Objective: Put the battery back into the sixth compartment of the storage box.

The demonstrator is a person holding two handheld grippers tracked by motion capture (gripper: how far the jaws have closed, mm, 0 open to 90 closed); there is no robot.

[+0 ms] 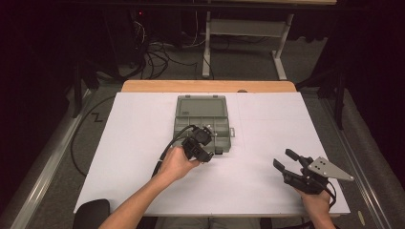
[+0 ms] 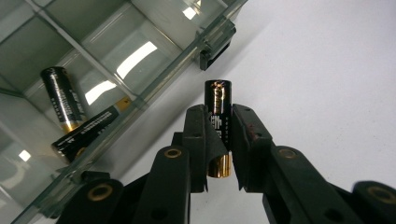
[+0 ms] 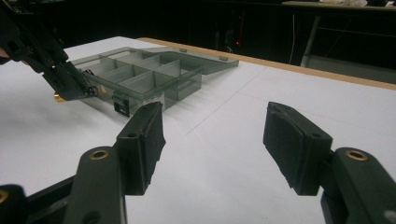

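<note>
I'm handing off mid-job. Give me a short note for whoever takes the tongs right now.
Left tongs: shut on one battery, held beside the front edge of the open compartment box, over the white table.
Right tongs: open, empty, off to the right, apart from the box.
Done: two batteries already lie in the box's compartments, seen in the left gripper view.
Left: probably place the held battery into a compartment and release. Whether more remain, I cannot tell.
</note>
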